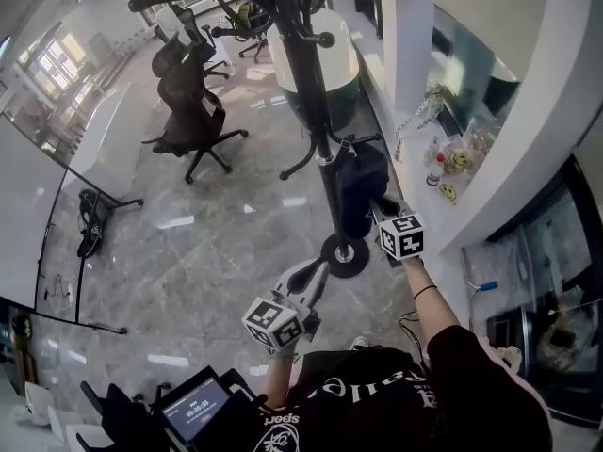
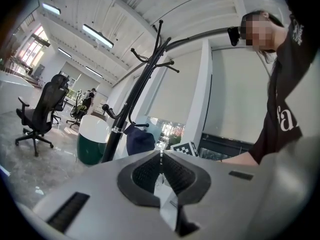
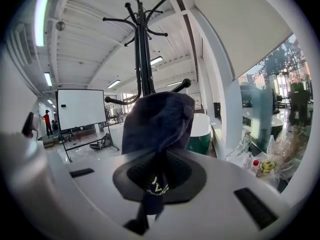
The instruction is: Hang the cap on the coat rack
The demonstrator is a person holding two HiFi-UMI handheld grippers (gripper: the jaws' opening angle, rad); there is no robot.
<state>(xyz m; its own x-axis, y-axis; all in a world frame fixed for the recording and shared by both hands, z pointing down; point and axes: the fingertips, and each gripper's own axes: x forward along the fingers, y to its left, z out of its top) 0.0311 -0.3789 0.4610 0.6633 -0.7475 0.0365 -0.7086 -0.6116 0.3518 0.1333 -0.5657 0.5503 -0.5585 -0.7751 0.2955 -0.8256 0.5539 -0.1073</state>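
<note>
Jaws of right gripper (image 3: 157,178) clamped on dark navy fabric cap (image 3: 159,118), which is held up just beside the pole of tall black metal coat rack (image 3: 142,54), by a low hook. Left gripper (image 2: 161,170) lower, apart from rack, jaws pressed together. Glossy grey marble floor (image 1: 217,234) underneath.

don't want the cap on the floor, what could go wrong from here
The right gripper pinches only a thin edge of the cap, so it could slip out. The lower hook shows behind the cap, and I can't tell whether the cap has caught on it; opening too soon may drop it. The left gripper, shut, is not near to catch it.
</note>
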